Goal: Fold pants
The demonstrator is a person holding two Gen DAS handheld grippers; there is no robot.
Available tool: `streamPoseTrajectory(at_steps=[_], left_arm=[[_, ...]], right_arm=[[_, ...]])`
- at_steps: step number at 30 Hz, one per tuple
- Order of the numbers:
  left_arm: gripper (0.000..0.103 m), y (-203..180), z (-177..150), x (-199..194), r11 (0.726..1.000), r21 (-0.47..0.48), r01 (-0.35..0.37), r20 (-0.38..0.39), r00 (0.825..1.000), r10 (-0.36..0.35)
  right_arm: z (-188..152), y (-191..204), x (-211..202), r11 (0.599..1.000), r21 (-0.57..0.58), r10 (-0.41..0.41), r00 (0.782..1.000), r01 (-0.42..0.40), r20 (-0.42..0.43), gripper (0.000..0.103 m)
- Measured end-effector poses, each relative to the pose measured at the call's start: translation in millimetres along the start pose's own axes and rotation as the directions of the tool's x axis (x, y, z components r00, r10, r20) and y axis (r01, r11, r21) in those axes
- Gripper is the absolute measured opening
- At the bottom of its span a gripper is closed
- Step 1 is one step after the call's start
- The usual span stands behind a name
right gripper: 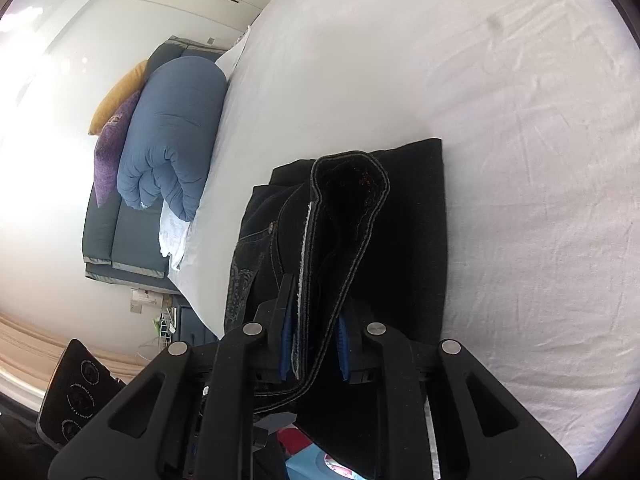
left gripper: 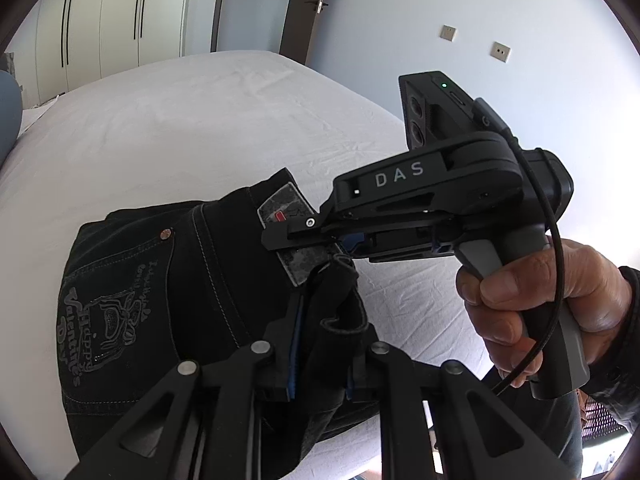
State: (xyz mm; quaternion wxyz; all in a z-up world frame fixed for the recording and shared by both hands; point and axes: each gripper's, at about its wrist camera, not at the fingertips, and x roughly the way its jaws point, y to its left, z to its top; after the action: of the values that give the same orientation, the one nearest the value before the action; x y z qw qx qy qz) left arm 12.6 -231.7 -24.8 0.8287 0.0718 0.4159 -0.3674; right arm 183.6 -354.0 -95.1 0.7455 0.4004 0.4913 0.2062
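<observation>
Black jeans (left gripper: 160, 280) lie folded on the white bed (left gripper: 200, 120), with a back pocket printed in grey facing up. My left gripper (left gripper: 320, 320) is shut on a bunched fold of the black denim, which sits between its blue pads (left gripper: 294, 344). My right gripper (left gripper: 288, 236) comes in from the right, held by a person's hand (left gripper: 520, 304), and its tips meet the waistband at the grey patch (left gripper: 288, 204). In the right wrist view that gripper (right gripper: 316, 320) is shut on the doubled waistband (right gripper: 344, 208), which stands up above the folded jeans (right gripper: 412, 240).
The white sheet (right gripper: 500, 120) spreads wide to the right and far side. A rolled blue duvet (right gripper: 172, 132), purple and yellow pillows (right gripper: 108, 152) and a dark bench (right gripper: 120, 248) lie past the bed's left edge. White wardrobes (left gripper: 120, 20) and a door (left gripper: 304, 4) stand behind.
</observation>
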Motion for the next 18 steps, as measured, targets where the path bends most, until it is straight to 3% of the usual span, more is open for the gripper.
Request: streamPoseTrajectory(at_steps=[6,9,11,13,14,15,16,18], left_arm=[[0.018,-7,-13,33,1.0,0.01,-0.006,-0.061,0.998,0.007],[0.019,-11,-14,37,1.0,0.02,-0.011,-0.06,0.998,0.012],[0.031,-14,-13,42,1.0,0.019,0.003,-0.062,0.998,-0.002],[0.061,-16,-14,42,0.999,0.027,0.039,-0.049,0.998,-0.038],[0.069,-18,-14,39,0.997,0.027,0.067,-0.039,0.997,-0.066],[0.083,-18,-14,36,0.996,0.023,0.082,-0.035,0.996,-0.082],[0.089,-17,-15,30,0.995,0.012,0.102,-0.034,0.994,-0.101],[0.089,-10,-17,14,0.99,-0.013,0.139,-0.038,0.99,-0.139]], right_arm=[[-13,-49,5,0.998,0.054,-0.01,1.0,0.01,0.004,0.017],[-16,-53,2,0.999,0.043,-0.02,1.0,0.019,0.018,0.016],[-16,-56,3,0.999,0.041,-0.018,1.0,0.018,0.008,0.017],[-13,-66,4,0.995,0.092,0.03,1.0,-0.029,-0.01,0.017],[-12,-71,4,0.99,0.125,0.061,0.998,-0.059,-0.01,0.017],[-12,-74,0,0.987,0.141,0.078,0.997,-0.077,0.001,0.018],[-13,-76,-5,0.987,0.142,0.079,0.997,-0.08,0.015,0.019],[-15,-74,-17,0.988,0.131,0.072,0.997,-0.076,0.04,0.02]])
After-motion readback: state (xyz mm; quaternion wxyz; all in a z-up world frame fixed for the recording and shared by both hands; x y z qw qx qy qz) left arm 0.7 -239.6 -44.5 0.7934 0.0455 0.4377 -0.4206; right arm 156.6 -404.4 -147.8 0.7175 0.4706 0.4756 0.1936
